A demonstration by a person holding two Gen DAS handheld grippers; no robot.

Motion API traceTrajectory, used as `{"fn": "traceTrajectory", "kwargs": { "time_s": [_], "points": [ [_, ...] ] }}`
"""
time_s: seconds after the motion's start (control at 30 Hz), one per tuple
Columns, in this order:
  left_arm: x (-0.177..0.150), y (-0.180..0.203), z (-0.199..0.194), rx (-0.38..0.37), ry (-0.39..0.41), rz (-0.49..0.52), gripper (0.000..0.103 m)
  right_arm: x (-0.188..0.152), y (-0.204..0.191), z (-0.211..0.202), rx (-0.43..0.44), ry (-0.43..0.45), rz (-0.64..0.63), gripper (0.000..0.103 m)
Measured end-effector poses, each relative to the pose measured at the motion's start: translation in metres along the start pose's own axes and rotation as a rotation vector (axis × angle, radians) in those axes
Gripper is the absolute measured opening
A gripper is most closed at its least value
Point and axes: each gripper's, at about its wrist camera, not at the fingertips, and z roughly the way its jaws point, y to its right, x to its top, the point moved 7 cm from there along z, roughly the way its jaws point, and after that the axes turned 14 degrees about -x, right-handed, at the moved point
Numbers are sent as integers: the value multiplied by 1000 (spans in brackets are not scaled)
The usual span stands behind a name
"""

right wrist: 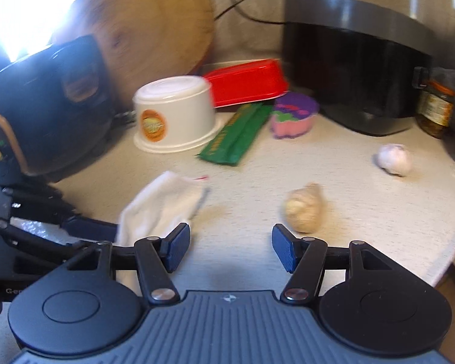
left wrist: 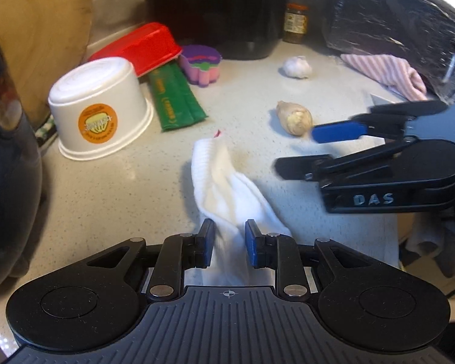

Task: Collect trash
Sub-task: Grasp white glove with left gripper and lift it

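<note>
A white sock (left wrist: 224,191) lies on the pale counter (left wrist: 106,200). My left gripper (left wrist: 229,242) is shut on the sock's near end. My right gripper (right wrist: 230,248) is open and empty, just right of the sock (right wrist: 163,206); it enters the left wrist view (left wrist: 303,148) from the right. A piece of ginger (left wrist: 294,118) lies beyond it, close to the right gripper's right fingertip (right wrist: 283,248). An upturned white tub (left wrist: 100,109), a red container (left wrist: 142,45) and a green wrapper (left wrist: 176,100) lie at the back left.
A black appliance (left wrist: 218,12) stands at the back with a jar (left wrist: 294,22) beside it. A garlic bulb (left wrist: 297,66), a purple-pink sponge (left wrist: 201,63), a striped cloth (left wrist: 388,72), a wooden board (right wrist: 154,27) and a black bag (left wrist: 394,21) are around. The counter edge (right wrist: 449,257) curves at right.
</note>
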Motion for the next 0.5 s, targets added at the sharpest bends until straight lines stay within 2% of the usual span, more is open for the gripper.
{"fn": "traceTrajectory", "kwargs": {
  "time_s": [0.1, 0.17, 0.33, 0.37, 0.5],
  "points": [
    [12, -2, -1, -8, 45, -101, 26, -4, 23, 1, -57, -12, 44, 61],
    [18, 1, 3, -6, 49, -130, 25, -9, 36, 2, -79, -31, 83, 61],
    [23, 11, 24, 49, 2, -108, 26, -28, 59, 9, -121, -82, 149, 62],
    [23, 12, 27, 57, -3, -106, 26, -30, 60, 7, -132, -69, 148, 66],
    [28, 15, 35, 83, -10, -82, 26, -34, 61, 6, -139, -60, 144, 68]
  ]
}}
